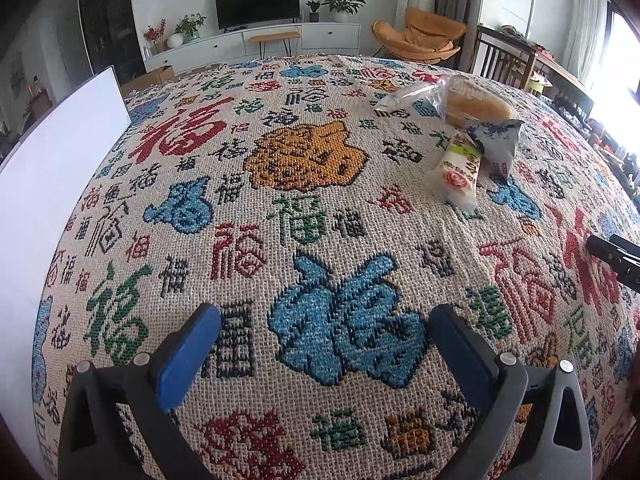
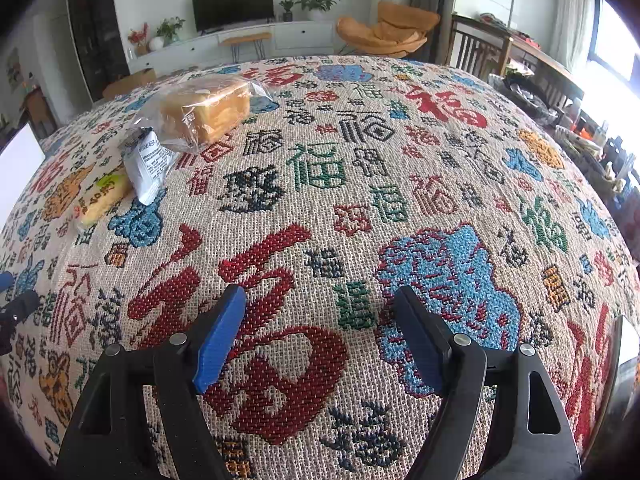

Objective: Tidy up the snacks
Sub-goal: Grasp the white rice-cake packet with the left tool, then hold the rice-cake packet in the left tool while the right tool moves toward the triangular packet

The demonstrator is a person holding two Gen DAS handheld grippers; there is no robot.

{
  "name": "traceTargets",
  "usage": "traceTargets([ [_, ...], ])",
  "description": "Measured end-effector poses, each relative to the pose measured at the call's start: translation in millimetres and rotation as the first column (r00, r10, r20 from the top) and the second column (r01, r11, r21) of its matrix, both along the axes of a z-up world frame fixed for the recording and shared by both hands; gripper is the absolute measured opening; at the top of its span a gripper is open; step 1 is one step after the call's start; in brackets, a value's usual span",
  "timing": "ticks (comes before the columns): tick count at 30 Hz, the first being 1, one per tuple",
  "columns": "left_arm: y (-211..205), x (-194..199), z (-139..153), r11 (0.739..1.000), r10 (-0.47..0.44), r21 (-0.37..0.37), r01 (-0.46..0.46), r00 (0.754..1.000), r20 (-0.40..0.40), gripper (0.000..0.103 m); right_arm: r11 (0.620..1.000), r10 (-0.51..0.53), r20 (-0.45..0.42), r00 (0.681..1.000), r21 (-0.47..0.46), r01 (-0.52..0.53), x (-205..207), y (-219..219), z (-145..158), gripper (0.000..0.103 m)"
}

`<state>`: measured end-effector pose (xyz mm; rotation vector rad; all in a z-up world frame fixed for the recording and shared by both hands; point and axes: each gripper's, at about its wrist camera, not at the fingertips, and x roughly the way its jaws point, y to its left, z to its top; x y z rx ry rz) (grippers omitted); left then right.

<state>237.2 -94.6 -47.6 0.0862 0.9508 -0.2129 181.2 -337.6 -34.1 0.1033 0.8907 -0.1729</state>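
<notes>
Three wrapped snacks lie together on the patterned tablecloth. A bagged bread loaf is farthest. A grey-blue snack packet lies against it. A white and green wrapped roll lies nearest the left side. My left gripper is open and empty, well short of the snacks, which sit to its upper right. My right gripper is open and empty, with the snacks far to its upper left.
A white box stands at the table's left edge and also shows in the right wrist view. Another white object sits at the right edge. Chairs and a cluttered wooden table stand beyond the far right.
</notes>
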Motion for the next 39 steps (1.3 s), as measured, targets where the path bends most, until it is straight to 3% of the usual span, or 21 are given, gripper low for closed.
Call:
traceTargets([
  [5, -17.5, 26.0, 23.6, 0.980, -0.156, -0.132, 0.147, 0.986, -0.061, 0.102, 1.000, 0.000, 0.000, 1.000, 0.000, 0.000, 0.1, 0.0, 0.0, 0.080],
  [9, -61.8, 59.9, 49.8, 0.960, -0.276, -0.055, 0.275, 0.961, -0.013, 0.102, 1.000, 0.000, 0.000, 1.000, 0.001, 0.000, 0.2, -0.1, 0.0, 0.080],
  [14, -93.2, 106.5, 33.4, 0.956, -0.292, -0.010, 0.292, 0.953, -0.076, 0.096, 1.000, 0.000, 0.000, 1.000, 0.002, 0.000, 0.3, 0.3, -0.2, 0.080],
  [17, -97.3, 119.8, 14.2, 0.958, -0.287, -0.043, 0.284, 0.947, -0.146, 0.077, 1.000, 0.000, 0.000, 1.000, 0.001, 0.000, 0.4, 0.0, -0.1, 0.080],
  [20, -101.8, 112.9, 12.7, 0.955, -0.295, 0.005, 0.297, 0.950, -0.099, 0.056, 1.000, 0.001, -0.001, 1.000, 0.002, -0.001, 0.4, -0.4, -0.1, 0.081],
  [21, -102.2, 111.2, 13.1, 0.955, -0.294, 0.023, 0.296, 0.952, -0.084, 0.035, 1.000, 0.002, -0.002, 1.000, 0.002, -0.002, 0.5, -0.2, -0.2, 0.082],
  [22, -98.9, 110.1, 14.8, 0.955, -0.294, 0.010, 0.296, 0.953, -0.079, 0.029, 1.000, 0.002, -0.002, 1.000, 0.003, -0.002, 1.1, 0.1, -0.3, 0.082],
  [27, -67.7, 96.5, 20.8, 0.972, -0.232, -0.060, 0.229, 0.971, -0.061, 0.028, 1.000, 0.003, -0.002, 1.000, 0.004, -0.003, 1.3, 0.3, -0.5, 0.082],
  [32, -0.6, 56.1, 33.0, 0.986, -0.116, -0.126, 0.108, 0.992, -0.059, 0.029, 1.000, 0.003, -0.002, 1.000, 0.003, -0.003, 1.5, 0.9, -0.7, 0.082],
  [39, 75.4, 14.8, 39.5, 0.998, 0.011, -0.059, -0.013, 0.999, -0.039, 0.029, 1.000, 0.003, -0.002, 1.000, 0.003, -0.003, 1.4, 0.4, -0.6, 0.082],
])
